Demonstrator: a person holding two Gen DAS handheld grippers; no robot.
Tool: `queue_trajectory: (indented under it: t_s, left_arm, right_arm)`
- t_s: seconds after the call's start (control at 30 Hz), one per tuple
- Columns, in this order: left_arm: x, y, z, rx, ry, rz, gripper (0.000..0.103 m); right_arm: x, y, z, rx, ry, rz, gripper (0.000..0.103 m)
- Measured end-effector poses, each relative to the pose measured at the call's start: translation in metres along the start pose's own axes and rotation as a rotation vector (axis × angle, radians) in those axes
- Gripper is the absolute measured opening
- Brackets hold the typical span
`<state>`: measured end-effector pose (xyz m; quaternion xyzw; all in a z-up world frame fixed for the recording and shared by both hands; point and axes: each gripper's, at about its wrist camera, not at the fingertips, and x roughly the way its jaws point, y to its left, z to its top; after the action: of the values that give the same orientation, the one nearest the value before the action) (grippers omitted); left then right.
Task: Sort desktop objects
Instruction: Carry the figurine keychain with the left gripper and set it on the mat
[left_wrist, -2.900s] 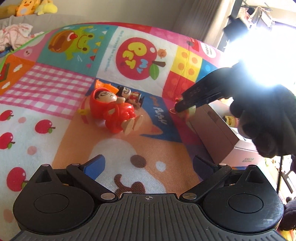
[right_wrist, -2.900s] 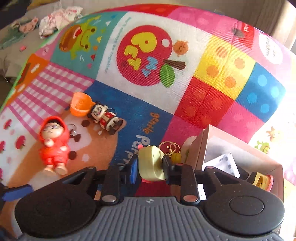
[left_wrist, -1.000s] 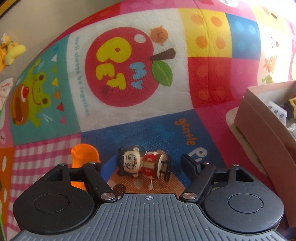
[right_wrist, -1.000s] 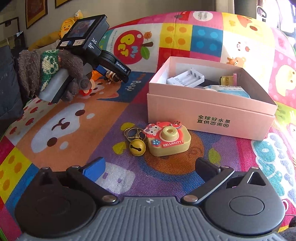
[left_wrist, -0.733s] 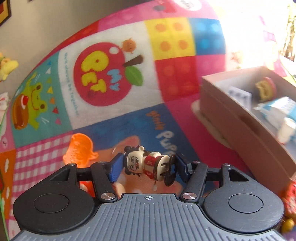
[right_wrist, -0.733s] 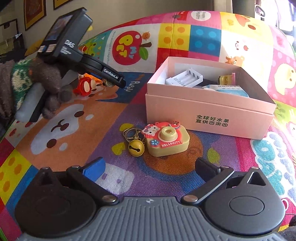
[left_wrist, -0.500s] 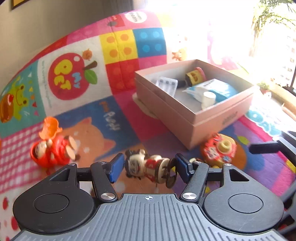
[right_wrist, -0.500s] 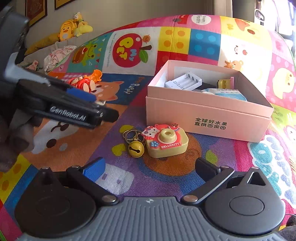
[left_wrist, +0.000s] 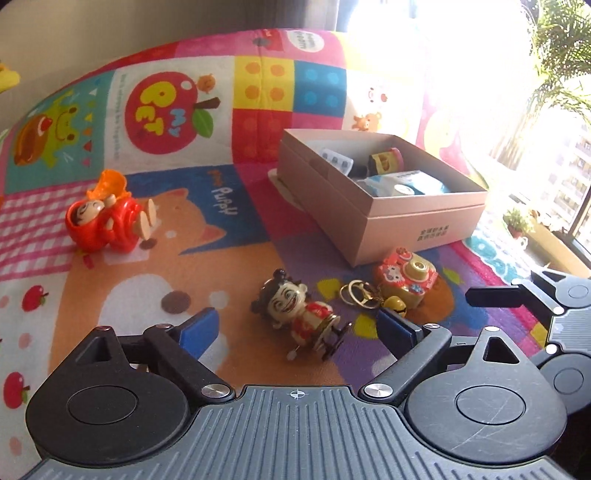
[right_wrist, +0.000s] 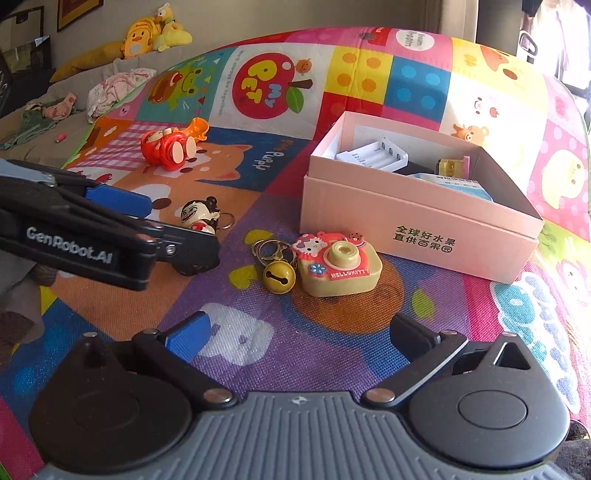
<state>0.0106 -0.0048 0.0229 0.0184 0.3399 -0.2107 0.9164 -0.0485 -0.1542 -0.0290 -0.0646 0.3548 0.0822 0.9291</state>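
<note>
A small dark-haired figurine in red (left_wrist: 295, 310) lies on the play mat between the fingers of my left gripper (left_wrist: 297, 328). The jaws are opening and the pads stand clear of it on both sides. In the right wrist view the left gripper (right_wrist: 181, 230) reaches in from the left, with the figurine (right_wrist: 199, 218) lying between its fingers. A yellow camera toy (right_wrist: 340, 264) with a bell (right_wrist: 279, 277) sits just right of the figurine. My right gripper (right_wrist: 301, 338) hovers open in front of the camera toy, with nothing between its fingers.
An open pink box (right_wrist: 417, 229) holding several items stands behind the camera toy. A red hooded doll (left_wrist: 103, 221) and an orange cup (left_wrist: 109, 182) lie at the far left of the mat. Plush toys and clothes sit beyond the mat's left edge.
My left gripper closed on the figurine near the orange cup and carried it right, next to the camera toy. There it opened, leaving the figurine on the mat. The right gripper stayed put.
</note>
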Motion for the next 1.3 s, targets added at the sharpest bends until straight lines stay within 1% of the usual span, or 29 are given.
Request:
queue_trajectory:
  t_s: [0.1, 0.2, 0.3, 0.4, 0.47, 0.53, 0.57, 0.6, 0.63, 0.7, 0.77, 0.8, 0.83, 0.93, 1.0, 1.1, 1.17, 1.2, 1.23, 1.3]
  left_arm:
    - [0.015, -0.009, 0.000, 0.031, 0.012, 0.059, 0.097]
    - [0.019, -0.010, -0.004, 0.071, 0.026, 0.107, 0.097]
    - [0.016, -0.001, -0.011, 0.085, 0.037, 0.158, 0.100]
    - [0.009, 0.014, -0.015, 0.091, 0.025, 0.245, 0.101]
    - [0.005, 0.027, -0.015, 0.078, 0.016, 0.330, 0.101]
    - [0.004, 0.040, -0.014, 0.041, 0.021, 0.405, 0.101]
    - [0.003, 0.047, -0.012, 0.009, 0.021, 0.434, 0.101]
    - [0.002, 0.053, -0.010, -0.020, 0.022, 0.440, 0.101]
    - [0.000, 0.056, -0.009, -0.044, 0.019, 0.426, 0.101]
    - [-0.004, 0.058, -0.007, -0.107, 0.013, 0.317, 0.101]
    - [-0.002, 0.053, -0.006, -0.165, 0.025, 0.192, 0.101]
    - [0.001, 0.049, -0.005, -0.179, 0.027, 0.155, 0.101]
    - [0.006, 0.043, -0.004, -0.181, 0.026, 0.137, 0.101]
    - [0.018, 0.030, 0.003, -0.169, 0.014, 0.141, 0.101]
    - [0.029, 0.029, 0.009, -0.189, 0.006, 0.138, 0.101]
    - [0.039, 0.029, 0.015, -0.196, -0.015, 0.159, 0.100]
    - [0.040, 0.028, 0.016, -0.176, -0.030, 0.183, 0.090]
    - [0.040, 0.027, 0.016, -0.161, -0.030, 0.190, 0.074]
    - [0.038, 0.027, 0.015, -0.150, -0.027, 0.194, 0.071]
    - [0.032, 0.029, 0.011, -0.149, -0.029, 0.185, 0.071]
  right_arm:
    - [0.000, 0.001, 0.000, -0.006, -0.001, -0.003, 0.103]
    - [0.000, 0.001, 0.000, 0.001, 0.002, 0.002, 0.103]
    - [0.002, -0.001, 0.000, 0.017, 0.013, 0.016, 0.103]
    - [0.003, -0.003, 0.000, 0.026, 0.018, 0.023, 0.103]
    - [0.003, -0.003, 0.000, 0.025, 0.018, 0.022, 0.103]
    - [0.003, -0.003, 0.000, 0.025, 0.019, 0.023, 0.103]
    - [0.003, -0.003, 0.000, 0.025, 0.019, 0.023, 0.103]
    - [0.003, -0.003, 0.000, 0.026, 0.019, 0.023, 0.103]
    - [0.003, -0.003, 0.000, 0.025, 0.019, 0.023, 0.103]
    - [0.003, -0.003, 0.000, 0.026, 0.020, 0.023, 0.103]
    - [0.003, -0.003, 0.000, 0.026, 0.019, 0.023, 0.103]
    - [0.003, -0.003, 0.000, 0.025, 0.019, 0.023, 0.103]
    - [0.004, -0.003, 0.000, 0.025, 0.019, 0.023, 0.103]
    - [0.004, -0.003, 0.000, 0.026, 0.019, 0.024, 0.103]
    - [0.004, -0.003, 0.000, 0.027, 0.019, 0.025, 0.103]
    - [0.004, -0.004, 0.000, 0.034, 0.022, 0.030, 0.103]
    - [0.005, -0.005, 0.000, 0.039, 0.025, 0.034, 0.103]
    - [0.005, -0.005, 0.000, 0.042, 0.026, 0.037, 0.103]
    - [0.005, -0.006, 0.000, 0.043, 0.026, 0.038, 0.103]
    - [0.006, -0.006, 0.001, 0.043, 0.027, 0.039, 0.103]
